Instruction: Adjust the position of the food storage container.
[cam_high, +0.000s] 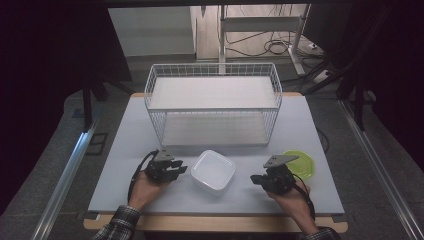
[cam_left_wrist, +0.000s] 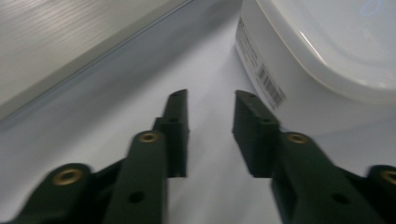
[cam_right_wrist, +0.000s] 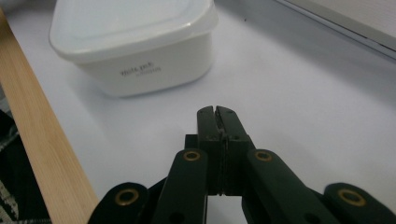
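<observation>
A white lidded container (cam_high: 213, 171) sits on the bench (cam_high: 125, 165) between the two hands, in front of the wire basket (cam_high: 214, 102). Its side carries a barcode sticker (cam_left_wrist: 271, 86) and faint printed lettering (cam_right_wrist: 141, 71) too blurred to read. The left hand-held gripper (cam_left_wrist: 211, 108) lies just beside the container, its jaws set at a narrow gap with nothing between them. The right hand-held gripper (cam_right_wrist: 217, 112) is pressed fully together, empty, near a green lid (cam_high: 302, 162).
</observation>
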